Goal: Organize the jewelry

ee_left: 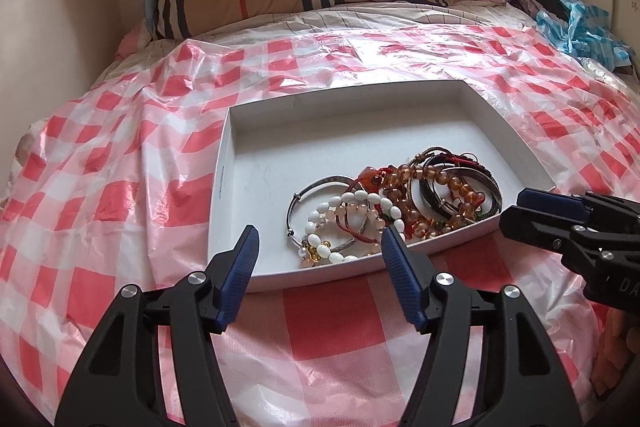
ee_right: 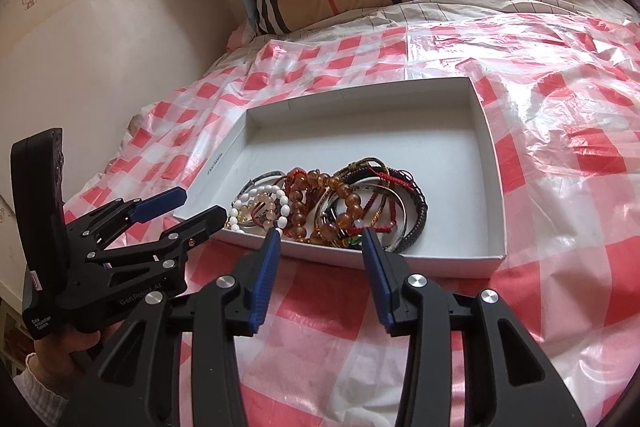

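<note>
A shallow white box (ee_left: 256, 155) lay on the checked plastic sheet (ee_left: 120, 147) over the bed, holding a heap of bracelets (ee_left: 394, 203) in its near corner. The left gripper (ee_left: 318, 247) and right gripper (ee_right: 320, 241) hovered just before the box, jaws apart and empty

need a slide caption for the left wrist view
Open left gripper hovers before a white tray of tangled bracelets on a red-checked sheet.

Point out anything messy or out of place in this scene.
The bracelets lie in one tangled heap, overlapping, crowded into the near corner of the white tray; the rest of it is bare. Nothing looks spilled or broken.
</note>
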`<move>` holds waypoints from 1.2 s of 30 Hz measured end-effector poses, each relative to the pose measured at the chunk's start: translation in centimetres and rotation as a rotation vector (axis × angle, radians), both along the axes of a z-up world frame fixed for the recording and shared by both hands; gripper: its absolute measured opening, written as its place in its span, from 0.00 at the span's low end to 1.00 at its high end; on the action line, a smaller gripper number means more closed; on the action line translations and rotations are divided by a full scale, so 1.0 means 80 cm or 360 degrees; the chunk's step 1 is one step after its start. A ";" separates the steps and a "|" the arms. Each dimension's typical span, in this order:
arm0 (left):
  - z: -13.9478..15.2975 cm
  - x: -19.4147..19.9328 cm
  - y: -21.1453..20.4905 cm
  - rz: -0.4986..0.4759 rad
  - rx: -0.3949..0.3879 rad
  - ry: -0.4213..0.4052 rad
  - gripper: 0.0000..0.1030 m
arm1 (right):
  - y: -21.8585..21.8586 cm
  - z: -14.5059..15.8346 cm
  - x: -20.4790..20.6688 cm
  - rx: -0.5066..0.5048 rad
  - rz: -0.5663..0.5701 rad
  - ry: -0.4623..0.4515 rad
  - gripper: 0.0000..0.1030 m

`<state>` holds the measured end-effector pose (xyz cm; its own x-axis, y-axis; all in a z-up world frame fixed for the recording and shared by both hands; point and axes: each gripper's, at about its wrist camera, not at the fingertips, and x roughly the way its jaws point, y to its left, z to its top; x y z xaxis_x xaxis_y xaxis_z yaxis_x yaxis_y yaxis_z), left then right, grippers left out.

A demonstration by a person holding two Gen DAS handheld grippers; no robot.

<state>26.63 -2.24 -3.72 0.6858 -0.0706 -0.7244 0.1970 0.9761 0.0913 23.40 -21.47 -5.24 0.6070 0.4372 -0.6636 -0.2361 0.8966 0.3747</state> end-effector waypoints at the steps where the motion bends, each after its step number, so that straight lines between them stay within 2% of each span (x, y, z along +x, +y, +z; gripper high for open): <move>1: -0.001 -0.004 0.000 -0.0002 0.0003 0.0011 0.59 | -0.001 0.000 -0.003 -0.0009 -0.0002 0.0007 0.42; 7: 0.002 -0.030 0.004 0.0001 0.0021 0.0046 0.63 | -0.010 0.009 -0.029 -0.0075 -0.0021 0.0014 0.46; 13: 0.023 -0.070 0.015 0.0030 0.0003 0.0057 0.66 | -0.015 0.037 -0.066 -0.0191 -0.0059 -0.0020 0.50; 22: 0.060 -0.157 0.027 0.0055 -0.0051 0.0065 0.76 | -0.025 0.082 -0.142 -0.0339 -0.0168 -0.0057 0.59; 28: 0.077 -0.222 0.027 0.0065 -0.0076 0.0026 0.85 | -0.028 0.111 -0.200 -0.0423 -0.0258 -0.0096 0.65; 31: 0.084 -0.251 0.030 0.0081 -0.0089 0.0004 0.88 | -0.028 0.130 -0.231 -0.0476 -0.0291 -0.0143 0.72; 36: 0.095 -0.288 0.033 0.0087 -0.0095 -0.0020 0.89 | -0.032 0.156 -0.275 -0.0540 -0.0344 -0.0208 0.75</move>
<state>3.59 0.36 3.89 0.6986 -0.0757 -0.7115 0.1428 0.9891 0.0350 1.37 -24.01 7.24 0.7495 0.0608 -0.6592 -0.0553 0.9980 0.0291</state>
